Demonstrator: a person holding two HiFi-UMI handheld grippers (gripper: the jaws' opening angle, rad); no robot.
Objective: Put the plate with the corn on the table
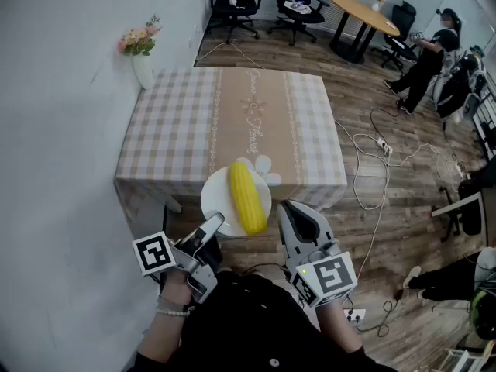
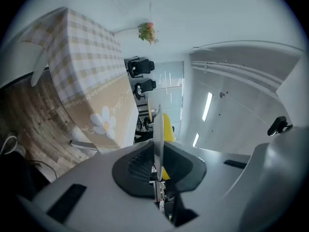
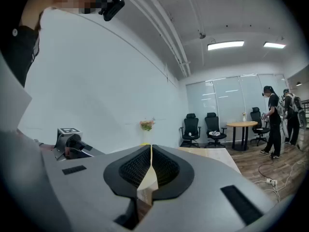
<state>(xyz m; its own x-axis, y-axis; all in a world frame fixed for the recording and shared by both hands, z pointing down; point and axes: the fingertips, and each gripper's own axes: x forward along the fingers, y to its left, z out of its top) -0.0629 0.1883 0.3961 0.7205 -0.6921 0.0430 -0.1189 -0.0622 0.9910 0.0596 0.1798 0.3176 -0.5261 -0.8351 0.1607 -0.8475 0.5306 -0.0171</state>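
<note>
Carrying: left hand-held gripper (image 1: 213, 223) pinches plate (image 1: 217, 198) with corn (image 1: 246, 196), just short of tabletop (image 1: 232, 122); right hand-held gripper (image 1: 284, 208) pressed together, empty. Next: advance, lower level.

Flower vase (image 1: 142, 67), office chairs (image 1: 233, 0), round table (image 1: 370, 12).

Your right gripper (image 3: 151, 149) shows its jaws pressed together; beyond them stand a flower vase (image 3: 146, 126) and two office chairs (image 3: 191, 128).

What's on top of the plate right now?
One yellow corn cob lies on the white plate, whose rim the left gripper clamps. The plate surface beneath the cob is covered.
</note>
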